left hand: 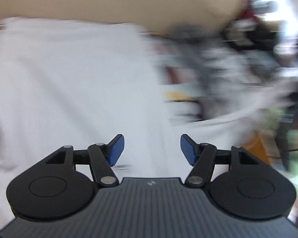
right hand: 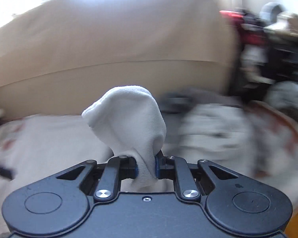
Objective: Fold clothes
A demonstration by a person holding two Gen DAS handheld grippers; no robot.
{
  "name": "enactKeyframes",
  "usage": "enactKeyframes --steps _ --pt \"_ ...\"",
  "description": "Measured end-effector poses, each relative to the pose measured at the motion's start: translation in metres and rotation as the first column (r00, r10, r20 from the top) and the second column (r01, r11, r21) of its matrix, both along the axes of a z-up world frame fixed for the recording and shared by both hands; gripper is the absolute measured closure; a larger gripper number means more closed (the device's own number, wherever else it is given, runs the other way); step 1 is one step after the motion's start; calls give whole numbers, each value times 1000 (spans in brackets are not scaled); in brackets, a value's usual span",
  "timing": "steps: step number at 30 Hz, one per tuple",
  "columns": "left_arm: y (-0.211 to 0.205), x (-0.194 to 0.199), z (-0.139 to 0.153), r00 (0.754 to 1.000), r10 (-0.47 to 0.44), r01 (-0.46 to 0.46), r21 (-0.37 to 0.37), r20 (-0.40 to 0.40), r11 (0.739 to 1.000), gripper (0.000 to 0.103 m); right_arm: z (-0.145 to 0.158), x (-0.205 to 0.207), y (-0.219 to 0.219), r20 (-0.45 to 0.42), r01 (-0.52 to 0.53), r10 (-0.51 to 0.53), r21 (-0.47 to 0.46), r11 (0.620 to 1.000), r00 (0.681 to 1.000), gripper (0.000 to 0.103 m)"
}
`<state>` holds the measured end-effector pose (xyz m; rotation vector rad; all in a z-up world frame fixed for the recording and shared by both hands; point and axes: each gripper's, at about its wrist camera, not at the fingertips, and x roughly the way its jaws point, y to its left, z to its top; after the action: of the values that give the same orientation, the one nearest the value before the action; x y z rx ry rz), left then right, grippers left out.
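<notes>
A white garment [left hand: 73,83] fills most of the left wrist view, blurred by motion, spread in front of my left gripper [left hand: 152,149]. The left gripper is open, with its blue pads [left hand: 115,150] wide apart and nothing between them. My right gripper [right hand: 146,165] is shut on a bunched fold of white fleece cloth [right hand: 129,123], which stands up from the jaws in a rounded lump. Whether this cloth is part of the same white garment cannot be told.
A beige sofa [right hand: 109,45] rises behind the work surface. A pale patterned cover [right hand: 39,138] lies under the cloth. A blurred pile of grey and white clothes [right hand: 212,127] lies at the right, with dark and red clutter [right hand: 254,31] beyond.
</notes>
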<state>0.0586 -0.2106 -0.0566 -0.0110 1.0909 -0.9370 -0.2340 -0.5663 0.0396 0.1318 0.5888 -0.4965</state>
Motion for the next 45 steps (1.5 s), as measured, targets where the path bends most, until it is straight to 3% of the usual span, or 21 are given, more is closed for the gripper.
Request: enactKeyframes --steps 3,7,14,16,19,20,25,28,30,32,35,38,40,42,44,45 --pt "-2 -7 -17 1000 7 -9 74 22 997 43 4 -25 -41 -31 147 -150 -90 985 988 87" --pt "-8 -17 -35 999 -41 38 170 15 985 41 0 -45 -82 -41 239 -244 -99 966 969 88" --pt "-14 -29 -52 993 -109 113 185 -35 976 41 -30 -27 -126 -127 361 -377 -131 923 918 88" --pt "-19 -41 -58 986 -162 168 197 -49 966 41 -52 -17 -140 -157 369 -380 -96 924 911 86" --pt "-28 -62 -61 967 -252 251 229 -28 940 41 -90 2 -165 -214 378 -385 -75 923 897 72" --pt "-33 -70 -61 960 -279 274 244 -14 930 41 -98 6 -173 -226 398 -404 -72 914 887 62" --pt "-32 -90 -57 919 -394 384 238 -4 892 41 -107 -13 -189 -144 520 -512 24 854 847 47" --pt "-25 -98 -58 886 -464 448 256 1 857 40 -106 -48 -196 -101 608 -601 195 769 793 44" --pt "-21 -99 -59 879 -476 461 267 -8 846 40 -106 -71 -199 -91 639 -647 310 704 757 44" --pt "-15 -95 -60 884 -466 455 265 -24 850 39 -109 -87 -195 -119 632 -651 421 650 749 44" --pt "-6 -88 -61 902 -429 423 275 -39 863 38 -121 -99 -161 -187 571 -592 592 569 784 44" --pt "-1 -84 -63 920 -390 384 292 -41 876 38 -138 -82 -103 -207 399 -377 728 557 903 44" --pt "4 -82 -61 926 -374 370 296 -43 881 38 -146 -58 -60 -228 304 -201 737 604 953 44" --pt "8 -82 -60 929 -368 364 300 -46 882 37 -154 -31 -16 -257 223 -40 738 637 966 44" --pt "13 -83 -58 931 -365 355 321 -30 878 36 -166 -11 17 -291 203 42 759 619 956 44" --pt "16 -85 -57 929 -369 354 331 -20 875 36 -176 -4 31 -312 219 62 782 583 948 44"
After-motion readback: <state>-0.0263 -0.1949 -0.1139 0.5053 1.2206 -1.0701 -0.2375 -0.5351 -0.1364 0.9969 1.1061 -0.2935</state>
